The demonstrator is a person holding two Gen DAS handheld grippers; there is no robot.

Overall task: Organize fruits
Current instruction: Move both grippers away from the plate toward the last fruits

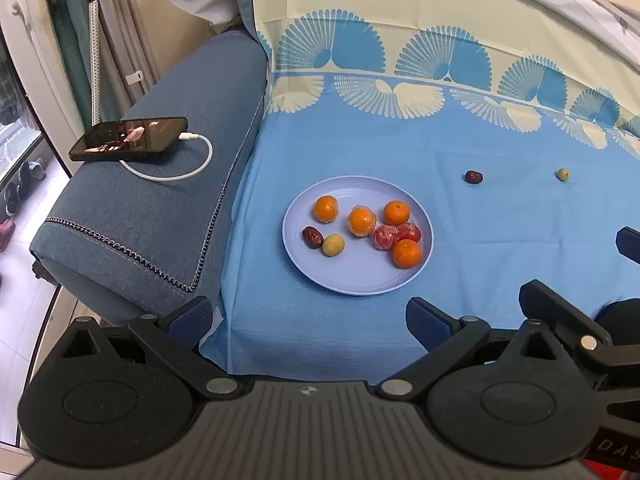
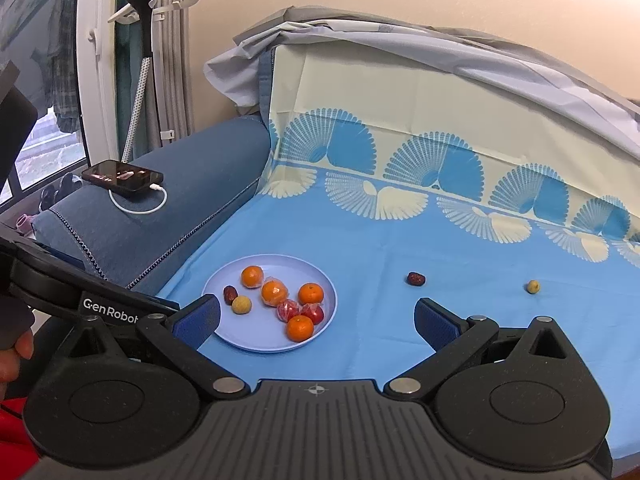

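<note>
Blue cloth (image 1: 400, 152) with a band of fan shapes covers the seat and back of a sofa, and a grey sheet (image 2: 400, 44) lies bunched along the top of the backrest. On the left, a dark phone (image 1: 130, 139) rests on the blue armrest (image 1: 168, 200) with a white cable (image 1: 188, 168) plugged into it and looped beside it. Further left stand a window and a garment steamer (image 2: 142, 40) on its pole.

A pale lilac plate (image 1: 360, 280) sits on the cloth near the armrest. It holds four oranges (image 1: 326, 209), two of them wrapped in clear film, and two red-pink fruits (image 1: 386, 237) also in film, which touch each other and the nearest orange. At the left side of the plate a dark red date (image 1: 312, 237) and a small yellow-green fruit (image 1: 333, 245) lie just beside each other.

Two fruits lie off the plate on the bare cloth to the right: a loose date (image 1: 473, 177), and further right a loose yellow-green fruit (image 1: 563, 174), well apart from each other.

The left gripper (image 1: 308, 320) hangs near the front edge of the seat, spread wide with nothing between its blue pads. The right gripper (image 2: 318, 320) is likewise wide and empty, with the plate's near right rim seen between its fingers. A hand (image 2: 16, 354) shows at the left edge of the right wrist view, on the handle of the other tool.
</note>
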